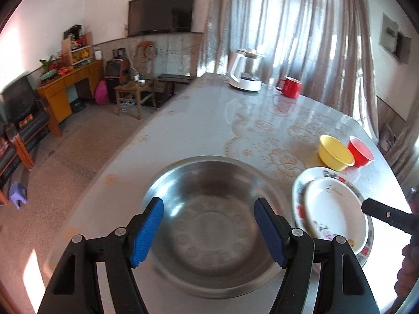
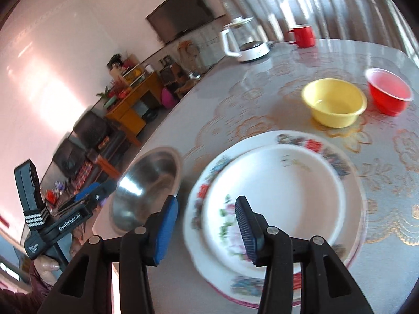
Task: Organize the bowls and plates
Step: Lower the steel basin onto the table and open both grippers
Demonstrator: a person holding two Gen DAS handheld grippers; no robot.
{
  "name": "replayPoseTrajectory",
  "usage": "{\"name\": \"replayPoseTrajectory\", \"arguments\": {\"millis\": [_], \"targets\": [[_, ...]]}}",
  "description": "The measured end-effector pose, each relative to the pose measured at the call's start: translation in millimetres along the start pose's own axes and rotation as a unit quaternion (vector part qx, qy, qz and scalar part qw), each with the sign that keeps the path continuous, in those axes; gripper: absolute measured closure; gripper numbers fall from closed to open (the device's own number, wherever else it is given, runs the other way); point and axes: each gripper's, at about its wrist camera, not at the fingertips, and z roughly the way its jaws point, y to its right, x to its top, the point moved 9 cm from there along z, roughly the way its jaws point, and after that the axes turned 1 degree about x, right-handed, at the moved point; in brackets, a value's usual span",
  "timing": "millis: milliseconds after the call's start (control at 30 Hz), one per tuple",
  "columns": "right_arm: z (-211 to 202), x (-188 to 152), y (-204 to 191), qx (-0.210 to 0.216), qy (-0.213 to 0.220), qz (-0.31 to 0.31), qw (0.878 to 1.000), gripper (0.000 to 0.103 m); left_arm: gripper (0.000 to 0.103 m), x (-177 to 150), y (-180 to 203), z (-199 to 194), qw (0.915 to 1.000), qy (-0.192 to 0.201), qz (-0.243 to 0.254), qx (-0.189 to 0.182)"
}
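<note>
Blue-padded fingers of the left gripper (image 1: 209, 233) stand wide apart with nothing between them, poised above the steel bowl (image 1: 212, 225), which rests on the table (image 1: 199, 120) near its edge and touches neither pad. Right gripper (image 2: 207, 230) shows a narrower gap, likewise empty, hovering over the near rim of the small white plate (image 2: 277, 206). That plate sits nested on the large floral plate (image 2: 262, 290), smaller on larger, a sound stacking order. Yellow bowl (image 2: 334, 102) and red bowl (image 2: 387, 91) stand just beside each other beyond the plates, not yet nested. Count: two plates, three bowls, two grippers. In my judgement the plates are sorted and the bowls remain to be gathered. Unrelated items: one kettle (image 2: 244, 41), one red mug (image 2: 303, 35).
</note>
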Motion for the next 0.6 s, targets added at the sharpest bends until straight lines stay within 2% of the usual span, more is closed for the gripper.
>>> {"name": "replayPoseTrajectory", "arguments": {"millis": [133,300,533,600], "targets": [[-19.4,15.7,34.8,-0.016,0.031,0.036,0.999,0.056,0.030,11.3,40.9,8.7,0.9991,-0.003,0.035,-0.023],[-32.9,32.8,70.2,-0.029,0.057,0.078,0.995,0.056,0.021,24.3,91.0,24.9,0.9961,-0.021,0.051,-0.069],[-32.3,56.0,119.8,-0.043,0.071,0.129,0.988,0.056,0.022,45.8,152.9,56.4,0.9928,-0.041,0.059,-0.096],[-28.4,63.3,130.5,-0.046,0.072,0.137,0.987,0.056,0.027,53.0,167.2,66.6,0.9923,-0.044,0.063,-0.097]]}}
